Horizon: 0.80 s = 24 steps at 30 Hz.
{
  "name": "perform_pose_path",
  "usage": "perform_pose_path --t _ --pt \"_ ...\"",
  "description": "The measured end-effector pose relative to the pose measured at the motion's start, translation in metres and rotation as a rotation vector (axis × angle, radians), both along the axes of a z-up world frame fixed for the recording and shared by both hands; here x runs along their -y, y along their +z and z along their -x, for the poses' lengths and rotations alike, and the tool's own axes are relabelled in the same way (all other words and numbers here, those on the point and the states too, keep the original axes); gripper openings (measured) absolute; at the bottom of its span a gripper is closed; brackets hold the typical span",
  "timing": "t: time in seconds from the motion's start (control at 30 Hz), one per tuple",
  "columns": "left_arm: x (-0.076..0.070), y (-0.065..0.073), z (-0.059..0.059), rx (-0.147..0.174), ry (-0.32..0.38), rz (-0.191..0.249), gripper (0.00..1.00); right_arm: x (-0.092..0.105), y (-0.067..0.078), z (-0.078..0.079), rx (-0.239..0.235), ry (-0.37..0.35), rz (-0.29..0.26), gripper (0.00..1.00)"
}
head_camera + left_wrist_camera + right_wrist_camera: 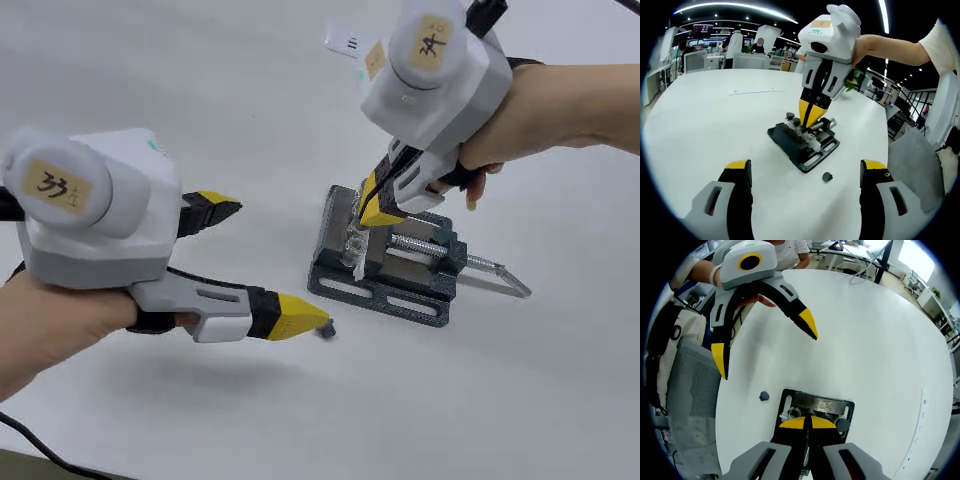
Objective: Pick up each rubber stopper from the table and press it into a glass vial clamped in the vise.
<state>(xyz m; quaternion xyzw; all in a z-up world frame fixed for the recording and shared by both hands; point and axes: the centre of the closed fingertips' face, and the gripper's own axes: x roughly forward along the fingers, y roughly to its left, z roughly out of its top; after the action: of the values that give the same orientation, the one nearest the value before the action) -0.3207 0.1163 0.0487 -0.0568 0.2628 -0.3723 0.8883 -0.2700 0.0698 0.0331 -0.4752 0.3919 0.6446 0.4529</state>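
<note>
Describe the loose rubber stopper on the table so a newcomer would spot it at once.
Find the dark vise on the white table. Just off its base, toward the open left gripper, lies a small dark round rubber stopper. It alone lies loose on the tabletop; the other dark stoppers sit up in the vise.

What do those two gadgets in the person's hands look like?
Both have chunky white-and-grey bodies and black jaws tipped in yellow. The left gripper carries a tan sticker handwritten 33, the right gripper one reading 34. A black cable runs near the left one. The person wears a white short sleeve.
</note>
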Motion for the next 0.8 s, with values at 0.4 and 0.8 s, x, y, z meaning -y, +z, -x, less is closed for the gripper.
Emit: perform_pose_path --t 0.4,0.8 --pt "-0.0042 0.0009 0.0013 0.000 0.008 -0.006 0.88 0.0021 -0.0016 -0.0034 0.041 -0.046 0.033 0.00" --pt "-0.0052 0.0019 0.0006 0.001 0.015 -0.001 0.88 0.0013 -0.0037 -0.0010 0.040 -0.066 0.055 0.00"
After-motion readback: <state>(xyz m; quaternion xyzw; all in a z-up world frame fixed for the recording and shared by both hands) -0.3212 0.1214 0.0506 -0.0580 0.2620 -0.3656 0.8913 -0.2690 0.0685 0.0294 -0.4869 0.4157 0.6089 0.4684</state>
